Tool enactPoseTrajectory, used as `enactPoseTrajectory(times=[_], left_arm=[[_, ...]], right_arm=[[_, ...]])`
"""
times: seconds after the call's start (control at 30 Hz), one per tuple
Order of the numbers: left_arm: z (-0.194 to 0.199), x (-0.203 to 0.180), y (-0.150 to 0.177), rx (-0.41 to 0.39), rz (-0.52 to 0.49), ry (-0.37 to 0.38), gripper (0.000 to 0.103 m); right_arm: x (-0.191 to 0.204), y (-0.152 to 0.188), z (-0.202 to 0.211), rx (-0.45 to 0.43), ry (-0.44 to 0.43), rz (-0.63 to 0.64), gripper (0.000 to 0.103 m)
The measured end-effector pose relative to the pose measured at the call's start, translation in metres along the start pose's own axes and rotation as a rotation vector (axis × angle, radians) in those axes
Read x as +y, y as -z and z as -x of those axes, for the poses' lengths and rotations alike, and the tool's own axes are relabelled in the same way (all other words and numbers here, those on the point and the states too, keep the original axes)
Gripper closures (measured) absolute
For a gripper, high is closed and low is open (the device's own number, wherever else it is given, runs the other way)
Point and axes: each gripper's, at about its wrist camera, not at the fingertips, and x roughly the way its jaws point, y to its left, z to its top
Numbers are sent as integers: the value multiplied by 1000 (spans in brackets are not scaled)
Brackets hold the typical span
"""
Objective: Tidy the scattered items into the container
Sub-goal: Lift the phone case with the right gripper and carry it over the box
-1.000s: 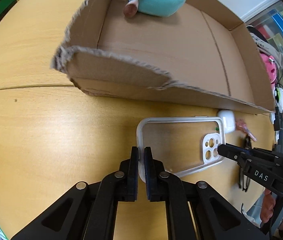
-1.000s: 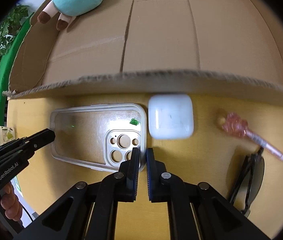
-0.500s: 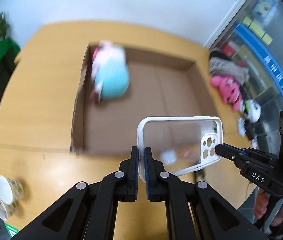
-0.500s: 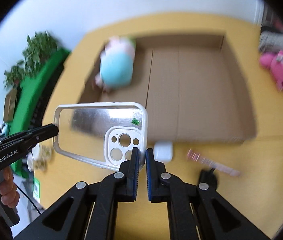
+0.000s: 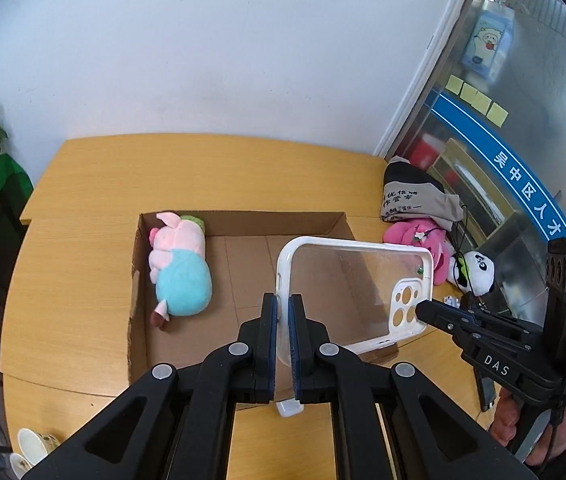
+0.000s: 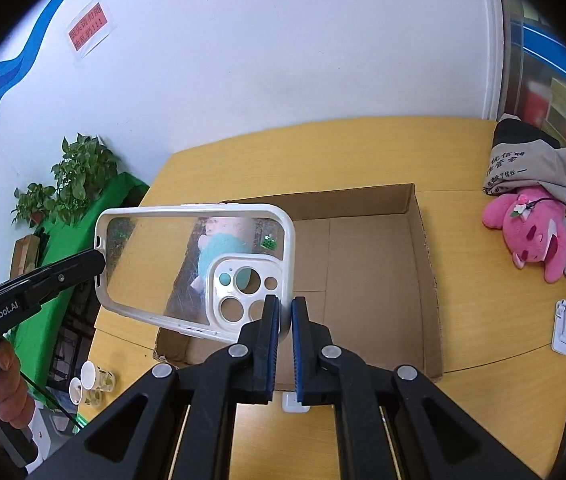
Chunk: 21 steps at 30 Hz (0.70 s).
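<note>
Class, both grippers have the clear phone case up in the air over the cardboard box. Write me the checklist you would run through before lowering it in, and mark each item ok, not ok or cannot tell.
1. Left gripper clamps one short end of the phone case: ok.
2. Right gripper clamps the camera-cutout end of the case: ok.
3. Case is lifted off the table: ok.
4. Case hangs over the box, not outside it: cannot tell exactly; it overlaps the near wall in both views.
5. Bare box floor is free for it, apart from the plush toy at the left end: ok.
6. Earbud case left on the table is out of the drop path: ok.
</note>
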Motion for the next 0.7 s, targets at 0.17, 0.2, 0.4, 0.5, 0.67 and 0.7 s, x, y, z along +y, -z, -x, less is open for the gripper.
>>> enactPoseTrajectory(times=[0.17, 0.2, 0.4, 0.5, 0.67, 0.7], left_arm=[[-3, 0, -2, 13, 2, 0, 98], [-4, 0, -4, 15, 3, 0, 98], [-18, 0, -17, 20, -5, 0, 98], [-30, 1, -20, 27, -20, -7, 98], [-63, 14, -30, 63, 2, -3, 98], [-71, 15, -32, 70, 0, -4, 98]], right_arm=[[-3, 2, -3, 5, -11, -16, 97], [-4, 1, -4, 8, -12, -19, 97], [-7, -6, -16, 17, -11, -22, 97], [-12, -15, -28, 25, -4, -22, 97], [-21, -29, -57, 47, 0, -32, 97], [-24, -32, -65, 54, 3, -32, 97]])
